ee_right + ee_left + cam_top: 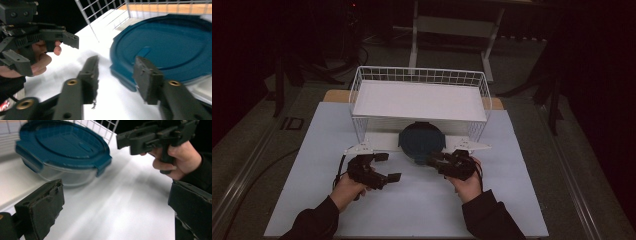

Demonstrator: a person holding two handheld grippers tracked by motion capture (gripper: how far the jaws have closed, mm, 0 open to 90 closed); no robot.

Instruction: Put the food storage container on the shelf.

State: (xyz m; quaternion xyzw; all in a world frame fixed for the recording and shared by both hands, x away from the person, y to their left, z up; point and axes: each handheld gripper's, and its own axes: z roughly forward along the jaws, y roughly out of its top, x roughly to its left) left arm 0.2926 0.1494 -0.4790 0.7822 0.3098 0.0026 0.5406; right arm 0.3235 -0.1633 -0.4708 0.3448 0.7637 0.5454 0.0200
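White counter (412,200) at frame centre carries a blue-lidded container (422,141); left hand-held gripper (387,167) gapes wide, right hand-held gripper (432,161) half-open, both empty.

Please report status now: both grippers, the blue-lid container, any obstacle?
Left gripper open, empty. Right gripper open, beside the container, not gripping. Lid on. Wire basket directly behind.

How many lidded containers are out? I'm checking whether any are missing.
1: the blue-lidded container sits on the table just in front of the wire basket, between the grippers. Nothing seems hidden.
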